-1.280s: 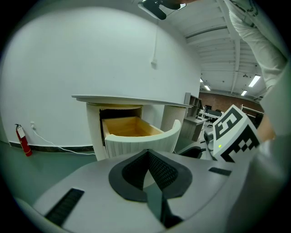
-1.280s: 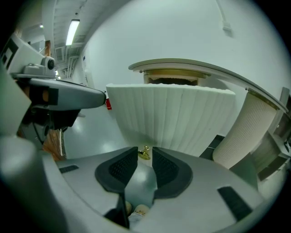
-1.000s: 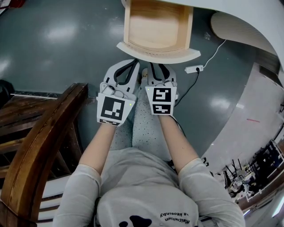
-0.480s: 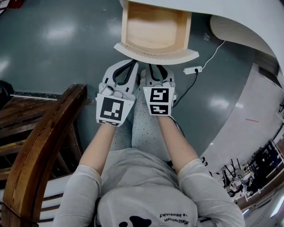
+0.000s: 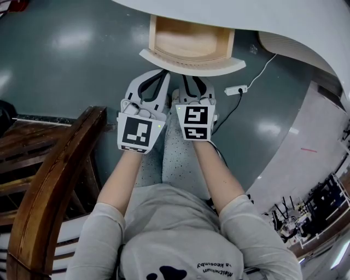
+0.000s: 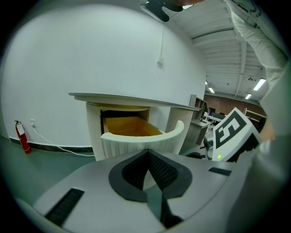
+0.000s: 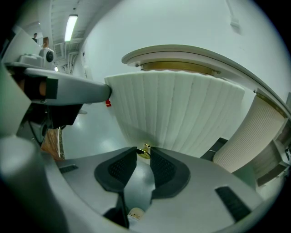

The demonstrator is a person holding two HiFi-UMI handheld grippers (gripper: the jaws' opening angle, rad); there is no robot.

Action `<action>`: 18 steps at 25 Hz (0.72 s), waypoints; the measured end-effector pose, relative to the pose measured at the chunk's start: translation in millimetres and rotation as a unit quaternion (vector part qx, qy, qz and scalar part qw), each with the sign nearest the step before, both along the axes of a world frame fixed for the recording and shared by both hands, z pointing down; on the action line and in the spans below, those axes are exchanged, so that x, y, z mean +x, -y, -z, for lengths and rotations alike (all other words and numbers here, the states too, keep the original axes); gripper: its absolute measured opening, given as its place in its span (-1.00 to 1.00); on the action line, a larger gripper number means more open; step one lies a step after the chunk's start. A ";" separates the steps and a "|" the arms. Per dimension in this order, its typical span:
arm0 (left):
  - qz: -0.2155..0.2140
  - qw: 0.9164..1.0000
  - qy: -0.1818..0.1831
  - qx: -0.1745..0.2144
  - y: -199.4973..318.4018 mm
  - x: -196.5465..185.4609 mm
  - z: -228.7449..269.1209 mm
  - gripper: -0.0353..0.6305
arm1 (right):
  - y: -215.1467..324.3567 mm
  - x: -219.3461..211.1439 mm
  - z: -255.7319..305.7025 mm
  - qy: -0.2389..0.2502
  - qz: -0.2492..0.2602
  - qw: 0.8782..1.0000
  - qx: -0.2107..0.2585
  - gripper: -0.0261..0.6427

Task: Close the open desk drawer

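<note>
Under the white curved surface [image 5: 246, 13], the drawer [image 5: 191, 41] stands about half open, far from the person. The right hand-held gripper [image 7: 144, 156] pinches its small brass knob [image 7: 145, 150]. The left hand-held gripper [image 6: 148, 155] is closed and empty, just near the ribbed front. I judge it best to push straight and evenly, without twisting the knob.

Forearms side by side, left gripper [image 6: 148, 154] fingers together, right gripper [image 5: 195, 82] fingers pinching a gold knob [image 7: 144, 150].

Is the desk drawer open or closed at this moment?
Partly open. The drawer's wooden inside shows, and its curved white front stands out from under the desk top. The right gripper holds its gold knob.
</note>
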State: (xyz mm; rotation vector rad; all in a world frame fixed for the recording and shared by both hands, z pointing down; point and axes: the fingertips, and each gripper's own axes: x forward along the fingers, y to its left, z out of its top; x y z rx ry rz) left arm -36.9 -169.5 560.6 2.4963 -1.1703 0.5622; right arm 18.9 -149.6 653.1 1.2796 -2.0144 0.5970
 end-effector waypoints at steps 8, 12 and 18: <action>-0.003 1.000 0.000 0.004 25.1 -0.9 2.4 -0.87 | 25.1 -0.9 3.0 0.003 -0.004 1.000 0.005 -0.61; -0.002 1.000 0.000 0.004 36.6 -0.4 1.8 -0.87 | 36.7 -0.3 2.3 0.004 -0.006 1.000 0.006 -0.61; 0.003 1.000 -0.005 0.007 52.3 1.0 2.2 -0.87 | 52.2 0.9 2.9 0.006 -0.006 1.000 0.011 -0.61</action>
